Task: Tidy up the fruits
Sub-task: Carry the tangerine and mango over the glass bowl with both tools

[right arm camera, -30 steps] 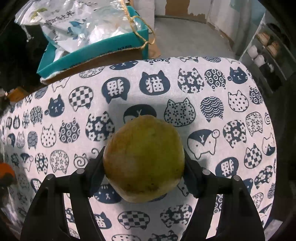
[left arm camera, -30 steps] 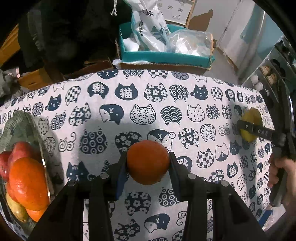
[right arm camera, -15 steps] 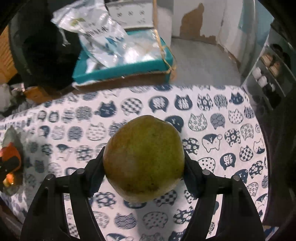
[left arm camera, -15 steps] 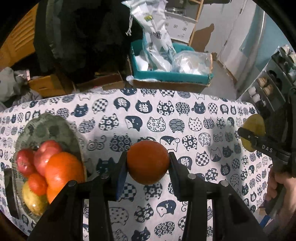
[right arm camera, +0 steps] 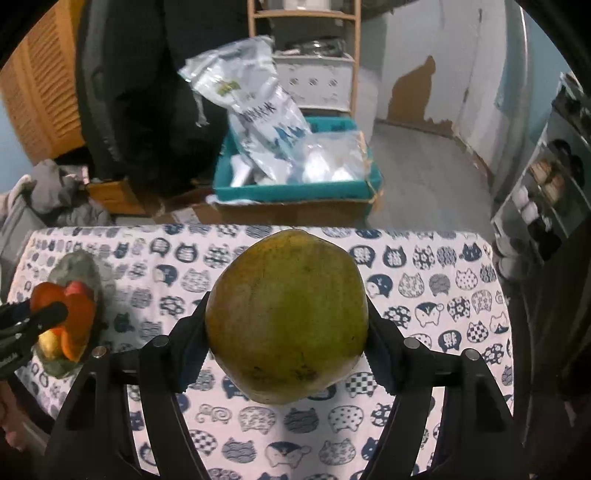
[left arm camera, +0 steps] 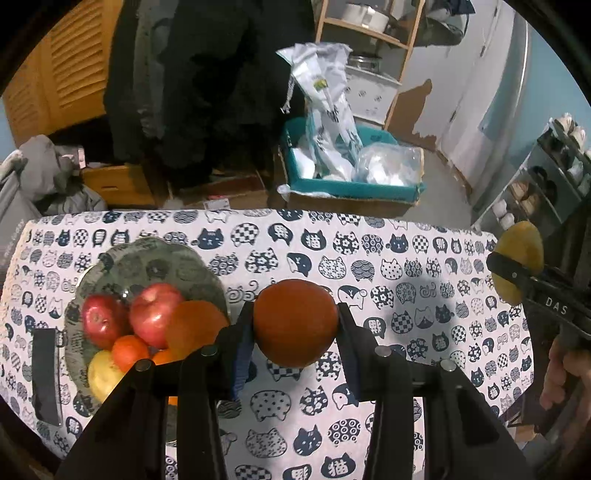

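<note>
My left gripper (left arm camera: 295, 325) is shut on an orange (left arm camera: 295, 321), held above the cat-print tablecloth (left arm camera: 369, 258). To its left a glass bowl (left arm camera: 155, 258) holds two red apples (left arm camera: 153, 314), oranges (left arm camera: 194, 326) and a yellow fruit (left arm camera: 101, 374). My right gripper (right arm camera: 286, 332) is shut on a big green-yellow mango (right arm camera: 286, 314), high over the table. In the left wrist view that mango (left arm camera: 521, 254) shows at the right edge, with a hand (left arm camera: 565, 376) below it. The bowl (right arm camera: 79, 266) lies far left in the right wrist view, where the left gripper's orange (right arm camera: 46, 293) also shows.
A dark flat object (left arm camera: 46, 376) lies left of the bowl near the table edge. Behind the table stands a teal box (left arm camera: 347, 184) with plastic bags (left arm camera: 328, 110), a dark coat (left arm camera: 203, 92), a wooden shelf (left arm camera: 369, 29) and a shoe rack (left arm camera: 546, 177) at right.
Both grippers have risen and pulled back from the table with their fruit still gripped. The table looks smaller and the whole bowl has come into view.
</note>
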A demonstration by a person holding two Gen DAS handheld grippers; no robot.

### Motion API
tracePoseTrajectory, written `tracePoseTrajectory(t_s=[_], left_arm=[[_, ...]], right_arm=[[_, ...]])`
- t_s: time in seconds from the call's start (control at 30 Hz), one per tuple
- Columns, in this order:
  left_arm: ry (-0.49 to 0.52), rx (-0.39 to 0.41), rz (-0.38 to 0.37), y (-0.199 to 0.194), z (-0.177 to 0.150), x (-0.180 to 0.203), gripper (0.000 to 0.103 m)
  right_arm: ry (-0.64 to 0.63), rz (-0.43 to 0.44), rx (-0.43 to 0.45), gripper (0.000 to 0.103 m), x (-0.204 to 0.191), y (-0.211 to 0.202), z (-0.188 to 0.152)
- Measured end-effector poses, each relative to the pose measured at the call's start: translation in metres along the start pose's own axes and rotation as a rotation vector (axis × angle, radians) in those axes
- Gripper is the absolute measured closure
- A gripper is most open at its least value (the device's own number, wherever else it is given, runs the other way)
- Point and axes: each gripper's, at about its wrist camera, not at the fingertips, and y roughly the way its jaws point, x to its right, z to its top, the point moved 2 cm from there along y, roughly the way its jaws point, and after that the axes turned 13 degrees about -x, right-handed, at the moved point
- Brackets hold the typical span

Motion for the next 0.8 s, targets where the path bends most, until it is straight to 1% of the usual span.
tracePoseTrajectory(t_s=[0.2,0.37,0.6,0.8], left_arm=[[-0.023,0.028,-0.002,-0.021,-0.007,-0.017,0.061],[-0.04,0.047,0.015,-0.033,-0.013,-0.032,0.06],[-0.08,0.057,0.045,-0.043,-0.024,-0.062,0.06],[-0.127,0.051,0.071,-0.044,-0.035,-0.094,0.06]], right_arm=[[-0.049,0.033,0.035,0.03,-0.03,-0.018,0.002],[-0.099,0.061,0.052,0.03,-0.062,-0.027,0.006],[-0.141,0.125,0.049,0.03,-0.106,-0.026,0.013],[-0.178,0.167,0.032,0.03,-0.147,-0.016,0.021]])
